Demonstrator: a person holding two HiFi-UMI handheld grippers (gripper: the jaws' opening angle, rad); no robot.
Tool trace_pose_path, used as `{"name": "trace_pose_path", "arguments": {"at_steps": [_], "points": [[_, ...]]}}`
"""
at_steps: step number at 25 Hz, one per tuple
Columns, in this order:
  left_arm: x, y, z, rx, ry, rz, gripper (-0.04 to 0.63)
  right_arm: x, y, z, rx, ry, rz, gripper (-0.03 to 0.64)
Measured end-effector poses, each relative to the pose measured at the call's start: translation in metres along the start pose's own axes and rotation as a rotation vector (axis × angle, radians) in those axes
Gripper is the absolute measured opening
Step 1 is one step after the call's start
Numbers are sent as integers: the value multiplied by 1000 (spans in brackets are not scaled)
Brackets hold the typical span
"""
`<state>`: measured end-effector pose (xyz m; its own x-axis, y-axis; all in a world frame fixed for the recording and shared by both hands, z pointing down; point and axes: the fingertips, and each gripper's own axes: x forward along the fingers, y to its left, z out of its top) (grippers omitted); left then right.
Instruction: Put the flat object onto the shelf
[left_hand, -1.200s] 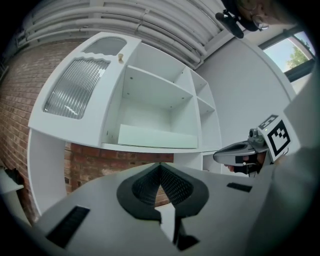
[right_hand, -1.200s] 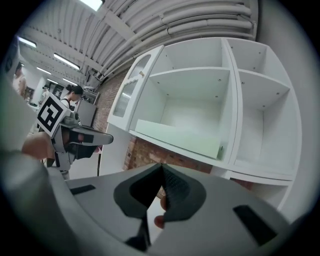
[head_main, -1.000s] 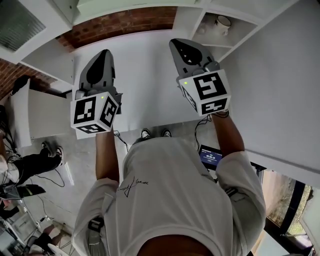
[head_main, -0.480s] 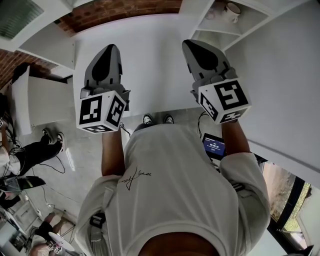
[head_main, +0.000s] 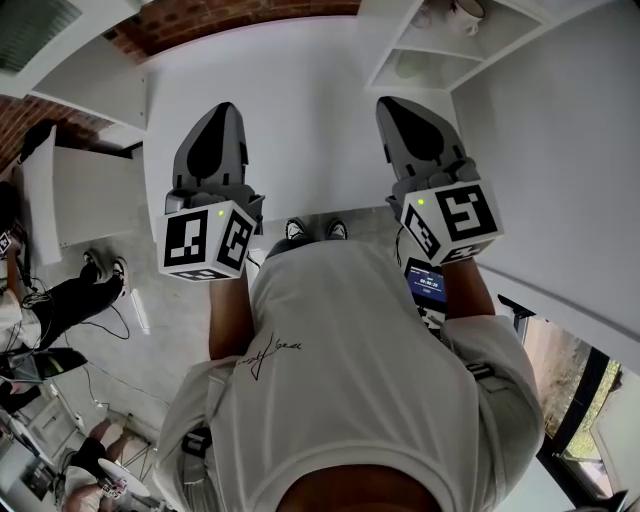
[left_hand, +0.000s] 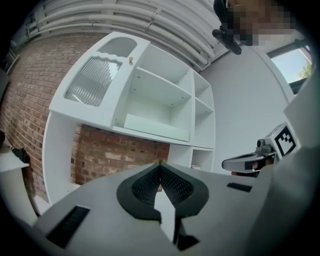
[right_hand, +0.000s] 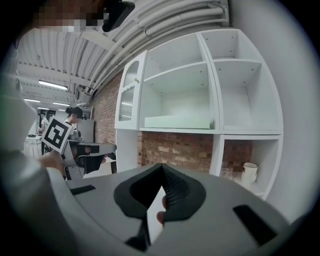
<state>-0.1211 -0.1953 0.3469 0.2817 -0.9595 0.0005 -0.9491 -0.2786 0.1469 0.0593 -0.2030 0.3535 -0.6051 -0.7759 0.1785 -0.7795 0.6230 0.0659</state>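
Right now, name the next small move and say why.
Likely just draw both grippers back and rest them. The left gripper and the right gripper are shut with nothing between their jaws, and a pale green flat board already lies in a compartment of the white shelf unit, so nothing seems left to place.

Smooth matt white shelf unit (right_hand: 245, 100); rough brick wall (right_hand: 175, 147); ribbed glass door (left_hand: 92, 80).

white shelf unit (right_hand: 215, 131) before red-brown brick wall (right_hand: 175, 147); pale green flat object (right_hand: 177, 121) at centre; white mug (right_hand: 248, 172) lower right. head view: grey left gripper (head_main: 224, 108) and right gripper (head_main: 393, 103), black ribbed pads (left_hand: 172, 184), cubes (head_main: 205, 240) with black-and-white square markers; white t-shirt (head_main: 350, 350) below.
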Motion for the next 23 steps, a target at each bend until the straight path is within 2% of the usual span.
{"name": "trace_pose_path", "arguments": {"at_steps": [4, 11, 23], "points": [[-8, -9, -11, 4, 9, -3, 14, -11, 5, -14, 66, 4, 8, 26], [-17, -7, -29, 24, 56, 9, 14, -17, 15, -29, 111, 27, -32, 26], [-25, -8, -41, 7, 87, 16, 14, -24, 5, -30, 110, 32, -109, 26]]}}
